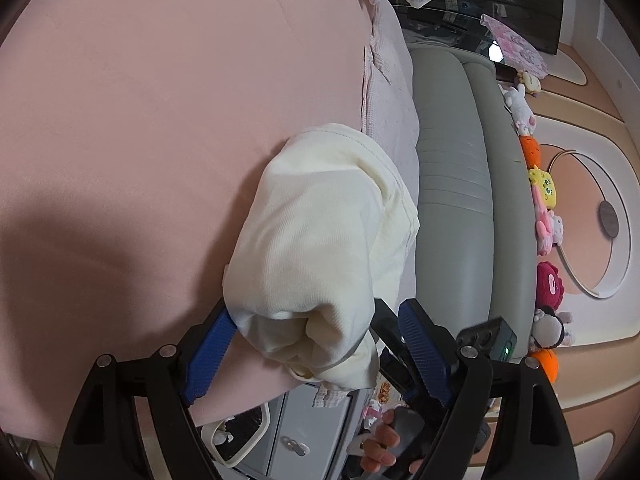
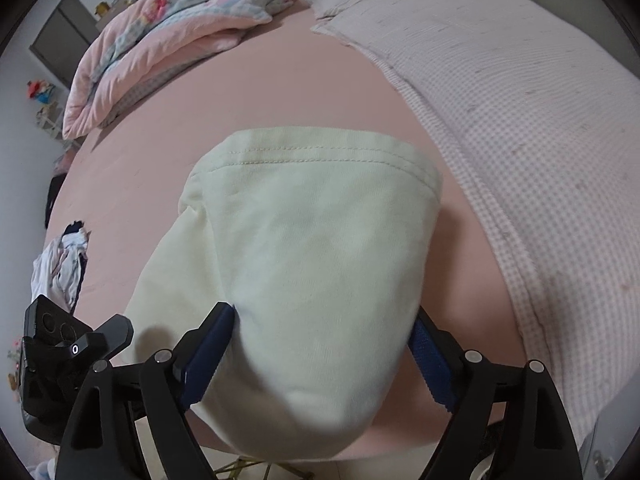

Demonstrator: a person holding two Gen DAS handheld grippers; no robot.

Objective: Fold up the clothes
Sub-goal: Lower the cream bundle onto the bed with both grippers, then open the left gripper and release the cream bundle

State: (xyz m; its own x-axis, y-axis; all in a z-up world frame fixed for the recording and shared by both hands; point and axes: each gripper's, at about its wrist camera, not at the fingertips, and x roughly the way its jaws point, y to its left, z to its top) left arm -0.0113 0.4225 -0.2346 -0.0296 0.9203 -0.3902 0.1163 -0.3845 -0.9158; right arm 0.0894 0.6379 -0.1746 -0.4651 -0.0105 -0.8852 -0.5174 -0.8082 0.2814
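A folded cream garment (image 1: pixel 320 220) lies on the pink bed sheet (image 1: pixel 160 120) near the bed's edge, its rolled end toward me. My left gripper (image 1: pixel 318 352) is open, its blue fingers (image 1: pixel 212 352) wide apart on either side of that end. In the right wrist view the same garment (image 2: pixel 312 232) fills the gap of my right gripper (image 2: pixel 320 356), which is also open, with a finger on each side of the bundle. The stitched hem points away from me. The left gripper's body (image 2: pixel 60 344) shows at the lower left.
A checked blanket (image 2: pixel 520 100) covers the bed's right side, and a folded pink quilt (image 2: pixel 168 20) lies at the far end. A small pile of clothes (image 2: pixel 64 268) sits at the left edge. A grey padded headboard (image 1: pixel 452 200) holds plush toys (image 1: pixel 544 200). A hand (image 1: pixel 382 444) grips the other handle.
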